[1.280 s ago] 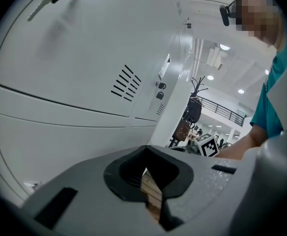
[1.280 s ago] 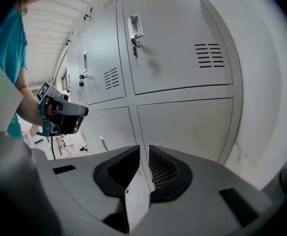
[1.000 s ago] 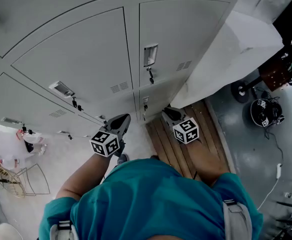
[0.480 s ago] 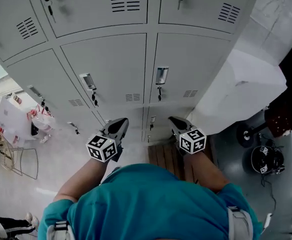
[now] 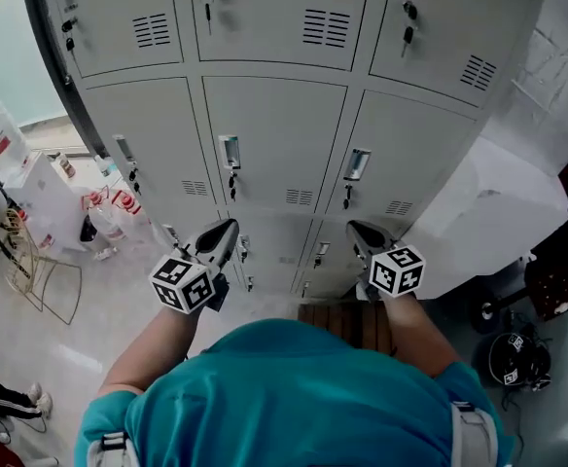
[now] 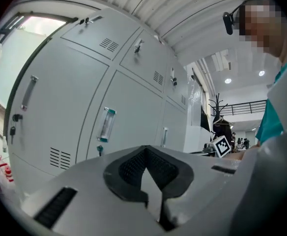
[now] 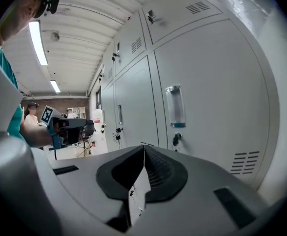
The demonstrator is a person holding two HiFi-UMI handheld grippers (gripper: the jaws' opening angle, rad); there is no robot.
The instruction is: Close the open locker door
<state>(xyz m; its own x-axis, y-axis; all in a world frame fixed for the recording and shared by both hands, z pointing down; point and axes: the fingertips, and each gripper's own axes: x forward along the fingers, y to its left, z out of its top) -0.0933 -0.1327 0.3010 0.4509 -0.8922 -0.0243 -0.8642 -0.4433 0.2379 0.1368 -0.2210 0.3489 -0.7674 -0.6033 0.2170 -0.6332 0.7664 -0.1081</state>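
A bank of grey lockers (image 5: 274,134) fills the head view, each door with a latch handle (image 5: 229,152) and a key. Every door I can see lies flush; a dark vertical edge (image 5: 60,76) bounds the bank at the far left, and I cannot tell whether that is an open door. My left gripper (image 5: 224,230) is held level before the lower middle row, its jaws shut and empty (image 6: 146,147). My right gripper (image 5: 359,230) is beside it, short of a door with a handle (image 7: 175,106). Its jaws (image 7: 143,145) have just been closing, with nothing between them.
White bags and bottles (image 5: 31,178) and a wire rack (image 5: 41,280) stand on the floor at the left. A wooden board (image 5: 357,321) lies at the lockers' foot. A white panel (image 5: 498,212) and a helmet (image 5: 517,358) are on the right.
Both grippers have risen from the bottom lockers to the row above. The head view has tilted up, so higher rows of doors show.
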